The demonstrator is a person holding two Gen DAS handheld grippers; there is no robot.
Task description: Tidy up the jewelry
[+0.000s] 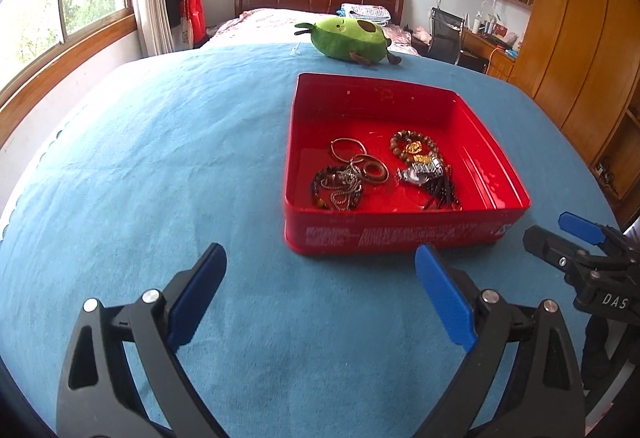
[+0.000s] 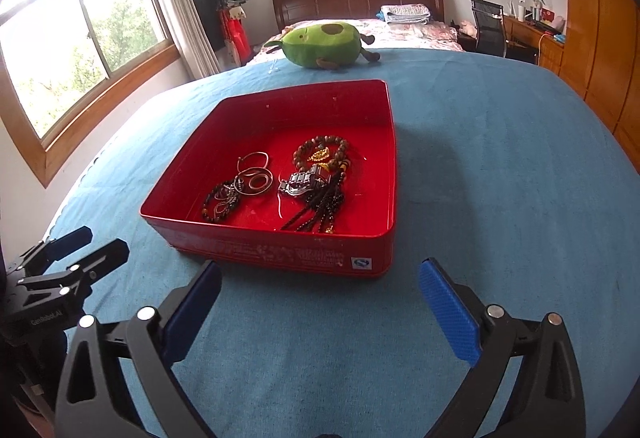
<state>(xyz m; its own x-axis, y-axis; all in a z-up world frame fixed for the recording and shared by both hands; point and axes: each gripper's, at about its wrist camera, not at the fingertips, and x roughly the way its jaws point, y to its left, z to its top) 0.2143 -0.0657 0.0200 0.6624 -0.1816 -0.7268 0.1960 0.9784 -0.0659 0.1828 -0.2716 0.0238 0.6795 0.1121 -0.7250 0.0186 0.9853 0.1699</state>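
The jewelry (image 1: 384, 169) lies tangled in a red tin (image 1: 404, 234), and the knot is hard to sort by eye: dark beads (image 1: 336, 185), thin metal hoops (image 1: 348, 149), a brown bead bracelet (image 1: 416, 145) with something gold inside it, a metal watch (image 1: 420, 171) and black strands (image 1: 444, 193) overlap one another. The print on the tin's near wall is too blurred to read.

The tin sits on a blue cloth (image 1: 180, 157) spread over the bench, just ahead of both pairs of jaws. The left gripper (image 1: 320, 258) has its jaws wide apart and holds nothing; the tin lies ahead and toward its right finger, with bare cloth stretching to the left as far as the cloth's edge. The right gripper (image 2: 320, 270) likewise has its jaws spread and holds nothing, with the tin's near corner between its fingertips and open cloth to the right.

A green avocado plush (image 1: 348, 37) lies beyond the tin near the far edge of the cloth.

The right wrist view shows a gold bead among the black strands at the tin's near wall, which the left view hides behind that wall. Each view catches the other gripper at its border, cut off by the frame.
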